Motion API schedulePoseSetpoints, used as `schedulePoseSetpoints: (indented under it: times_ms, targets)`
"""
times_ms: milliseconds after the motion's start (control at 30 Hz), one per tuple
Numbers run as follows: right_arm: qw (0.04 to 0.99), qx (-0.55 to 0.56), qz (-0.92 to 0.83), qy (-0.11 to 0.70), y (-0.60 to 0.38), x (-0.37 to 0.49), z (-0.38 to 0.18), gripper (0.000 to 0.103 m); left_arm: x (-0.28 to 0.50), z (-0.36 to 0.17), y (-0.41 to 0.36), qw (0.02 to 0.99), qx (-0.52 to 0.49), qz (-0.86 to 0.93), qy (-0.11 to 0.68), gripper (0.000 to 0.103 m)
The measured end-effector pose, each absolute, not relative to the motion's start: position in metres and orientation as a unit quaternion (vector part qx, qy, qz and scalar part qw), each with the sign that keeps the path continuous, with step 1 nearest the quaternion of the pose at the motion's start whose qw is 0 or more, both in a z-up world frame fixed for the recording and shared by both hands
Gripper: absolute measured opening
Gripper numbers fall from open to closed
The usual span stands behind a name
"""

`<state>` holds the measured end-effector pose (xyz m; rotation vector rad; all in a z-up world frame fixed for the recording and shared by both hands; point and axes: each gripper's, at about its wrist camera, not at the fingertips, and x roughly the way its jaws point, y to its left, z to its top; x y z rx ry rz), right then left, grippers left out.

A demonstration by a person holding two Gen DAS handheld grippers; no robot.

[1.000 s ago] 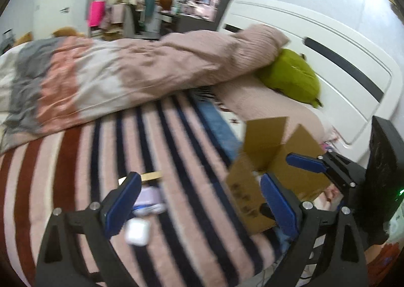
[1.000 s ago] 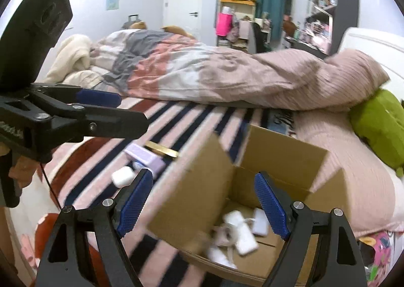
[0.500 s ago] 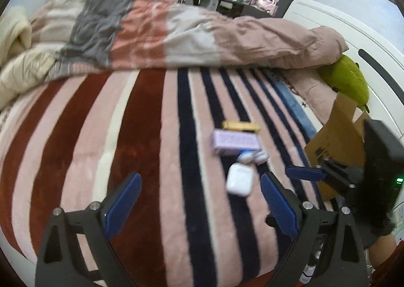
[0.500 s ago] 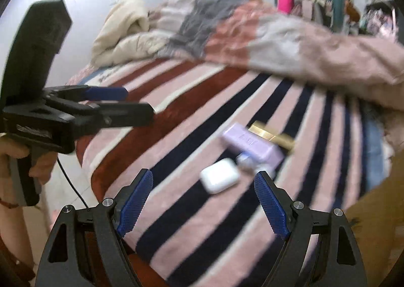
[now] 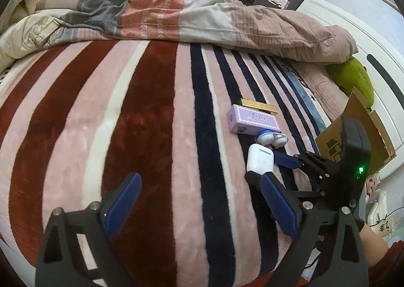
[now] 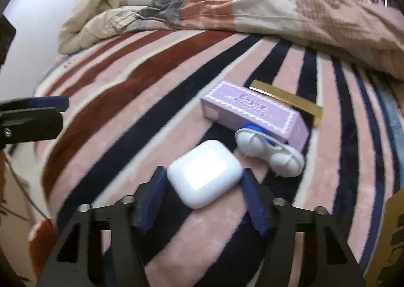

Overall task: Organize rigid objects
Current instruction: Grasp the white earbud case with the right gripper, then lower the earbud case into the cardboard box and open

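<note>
Pickup step under way: your right gripper [image 6: 203, 194] brackets the white earbud case [image 6: 204, 172], low centre of the right wrist view. Fingers stand just wider than the case, one pad [image 6: 154, 189] at its left flank, the other at its right; contact on either side is too blurred to confirm, so call it not yet clamped. Next move, by my reading: squeeze squarely on the smooth shell, lift clear of the white lens case [image 6: 270, 151] just beside it, carry toward the cardboard box [image 5: 363, 133] at right edge of the left wrist view. Your left gripper [image 5: 199, 205] hangs spread wide, empty, over the striped blanket [image 5: 141, 115]. Purple box [image 6: 252, 112] and gold bar [image 6: 287, 100] wait behind.
</note>
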<state>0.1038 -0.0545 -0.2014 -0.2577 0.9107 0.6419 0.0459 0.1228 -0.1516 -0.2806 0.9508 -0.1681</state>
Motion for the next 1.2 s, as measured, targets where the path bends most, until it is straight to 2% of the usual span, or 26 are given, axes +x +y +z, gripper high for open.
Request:
schedulePoseSetpoints:
  times_ms: [167,400,467,500,667,933,1200]
  targets:
    - [0.838,-0.142,0.335,0.408,-0.054,0.085,-0.187,0.056,0.046,-0.14,0.11,0.874,-0.141,-0.11,0.451,0.094]
    - [0.846,-0.119,0.385,0.35,-0.071,0.052,-0.123,0.055,0.049,-0.095,0.058,0.871,-0.134,-0.193,0.432,0.091]
    - [0.853,-0.117,0.387,0.329,-0.081,0.045,-0.102,0.055,0.051,-0.082,0.042,0.865,-0.136,-0.223,0.428,0.073]
    - [0.856,-0.115,0.387,0.322,-0.086,0.042,-0.095,0.055,0.052,-0.074,0.033,0.862,-0.136,-0.239,0.426,0.069]
    - [0.876,-0.095,0.374,0.288,-0.123,0.038,-0.057,0.055,0.063,-0.042,-0.015,0.85,-0.134,-0.293,0.418,0.033]
    - [0.91,-0.074,0.306,0.268,-0.201,0.046,-0.03,0.055,0.093,-0.015,-0.114,0.84,-0.072,-0.336,0.42,0.033]
    - [0.928,-0.059,0.237,0.28,-0.27,0.061,-0.025,0.055,0.12,-0.02,-0.192,0.811,-0.039,-0.382,0.441,0.033]
